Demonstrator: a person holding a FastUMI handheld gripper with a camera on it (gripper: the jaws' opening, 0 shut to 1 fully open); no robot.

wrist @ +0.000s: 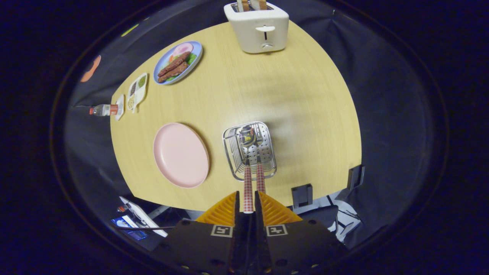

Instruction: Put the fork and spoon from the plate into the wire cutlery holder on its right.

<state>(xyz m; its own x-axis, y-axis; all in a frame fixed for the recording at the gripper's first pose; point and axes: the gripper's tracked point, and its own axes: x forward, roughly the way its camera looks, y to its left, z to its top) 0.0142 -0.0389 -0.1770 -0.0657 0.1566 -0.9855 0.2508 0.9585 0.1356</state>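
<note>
A: Now, what is held by the gripper (248, 202)?

B: A checked handle is clamped between its fingers, which are pressed close on it. By the bowl seen down in the wire cutlery holder (250, 151), it is judged to be the spoon (248, 168). A second checked handle, taken to be the fork (260, 173), is seen just beside it, already inside the holder and seemingly free of the fingers, though that cannot be told for certain.

A: And the plate (181, 154)?

B: It is left bare on the tabletop (298, 114), just to the left of the holder. Both utensils are judged to be off it.

A: How is the spoon pointed?

B: Its long axis is run straight along the fingers, bowl end away from them and down into the holder, handle end back between them. The fork is laid nearly parallel.

A: What could go wrong from here?

B: If the grip is released while the handle is leaned over the near rim, the spoon could be tipped back out onto the tabletop. The light holder could also be dragged or toppled if the handle is caught in the wires as the gripper is drawn away. The neighbouring fork could be nudged as well.
</note>
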